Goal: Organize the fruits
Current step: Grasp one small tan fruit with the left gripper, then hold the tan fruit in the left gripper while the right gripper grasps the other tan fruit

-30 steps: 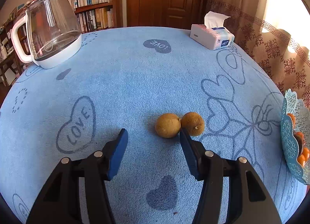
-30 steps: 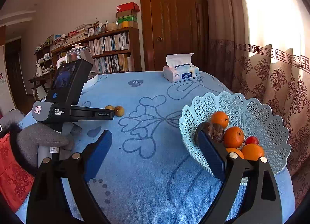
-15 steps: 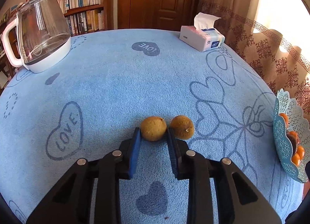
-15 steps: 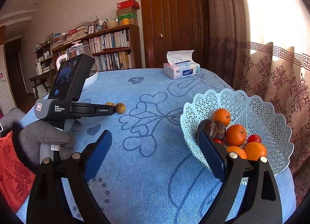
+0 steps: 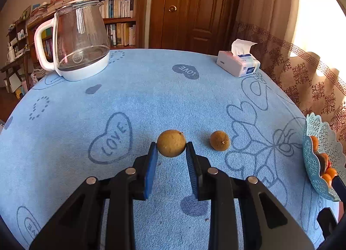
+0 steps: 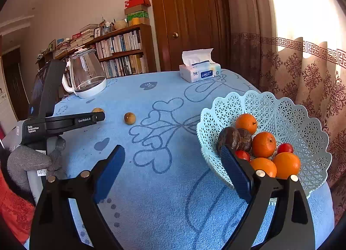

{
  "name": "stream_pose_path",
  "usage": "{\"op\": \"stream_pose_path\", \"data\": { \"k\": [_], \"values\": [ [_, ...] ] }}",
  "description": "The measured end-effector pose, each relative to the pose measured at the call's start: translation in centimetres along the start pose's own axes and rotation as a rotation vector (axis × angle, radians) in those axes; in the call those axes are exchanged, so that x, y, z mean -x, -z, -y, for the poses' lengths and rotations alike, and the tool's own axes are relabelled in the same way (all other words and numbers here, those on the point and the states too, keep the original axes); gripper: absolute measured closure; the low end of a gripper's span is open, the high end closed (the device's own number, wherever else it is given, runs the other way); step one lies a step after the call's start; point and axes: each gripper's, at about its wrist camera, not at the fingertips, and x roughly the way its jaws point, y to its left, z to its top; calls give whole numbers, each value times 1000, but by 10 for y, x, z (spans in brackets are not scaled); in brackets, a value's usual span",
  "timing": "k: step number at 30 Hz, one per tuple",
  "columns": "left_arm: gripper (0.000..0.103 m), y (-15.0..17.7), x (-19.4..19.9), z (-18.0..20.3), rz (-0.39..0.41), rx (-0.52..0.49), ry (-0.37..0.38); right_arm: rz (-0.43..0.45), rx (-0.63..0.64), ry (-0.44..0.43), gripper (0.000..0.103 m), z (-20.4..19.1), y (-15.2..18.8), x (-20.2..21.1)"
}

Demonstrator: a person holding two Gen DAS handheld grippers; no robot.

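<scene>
The left tongs [image 5: 170,152] are pinching a brown round fruit [image 5: 171,143] between their blue pads, right at the tips, and the fruit seems to be just off the blue cloth of the desk [image 5: 151,98], in the middle part of it. A second brown fruit [image 5: 219,140] lies on the cloth beside it, toward the right edge and clearly apart from the held one. The lattice basket [image 6: 281,116] stands near the right edge of the desk and holds oranges, small red fruits and two dark ones. The right tongs [image 6: 170,163] are spread wide with nothing between them, and they hang in front of the basket. In my judgement the step in hand is to carry the held fruit to the basket. Because the grip is only at the pad tips and the fruit is round, it may slip out, so it is better to keep the pinch firm and to move smoothly, without a sudden turn of the wrist. The path should pass above the second fruit and above the tall basket rim, not through them. It is good to lower the fruit into a free place among the others and only then to release it, so that it does not bounce out.
</scene>
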Motion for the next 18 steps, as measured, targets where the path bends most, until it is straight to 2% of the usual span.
{"op": "stream_pose_path", "data": {
  "k": [9,15,17,18],
  "values": [
    [76,7,22,-26,52,55,-81,-60,97,-39,12,-23,-12,-15],
    [76,7,24,-33,60,82,-118,-155,87,-118,12,-40,-33,-54],
    [76,7,22,-37,52,96,-131,-184,78,-124,13,-44,-38,-71],
    [76,7,21,-40,48,107,-131,-203,69,-132,18,-46,-40,-80]
  ]
}}
